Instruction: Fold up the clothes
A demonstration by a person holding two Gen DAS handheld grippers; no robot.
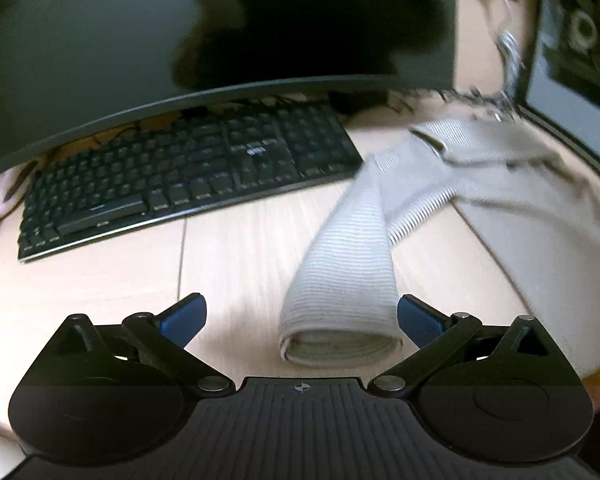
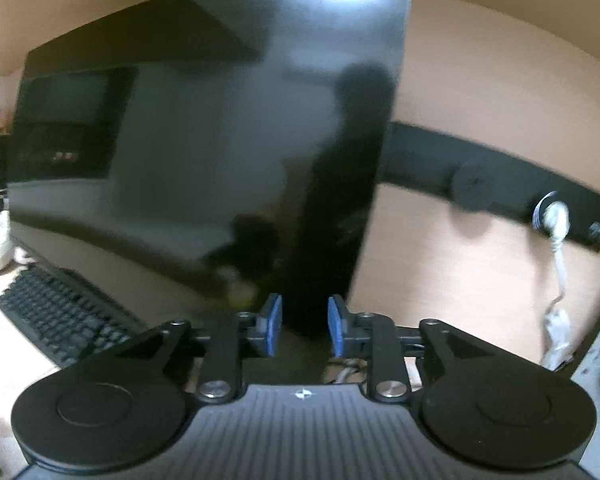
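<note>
A beige ribbed sweater [image 1: 500, 184] lies on the light wooden desk [image 1: 100, 280] at the right of the left wrist view. One sleeve [image 1: 344, 272] stretches toward me, and its cuff lies between the fingers of my left gripper [image 1: 302, 318]. That gripper is wide open, and its right blue pad [image 1: 418, 320] is close beside the cuff. My right gripper [image 2: 304, 326] is raised, partly open and empty, and faces a dark monitor [image 2: 220, 140]. The sweater does not show in the right wrist view.
A black keyboard [image 1: 188, 176] lies at the back left under a dark monitor [image 1: 180, 32]. A second screen [image 1: 572, 60] stands at the right behind the sweater. In the right wrist view a black cable bar [image 2: 500, 188] with a white cable [image 2: 556, 280] is on the wall.
</note>
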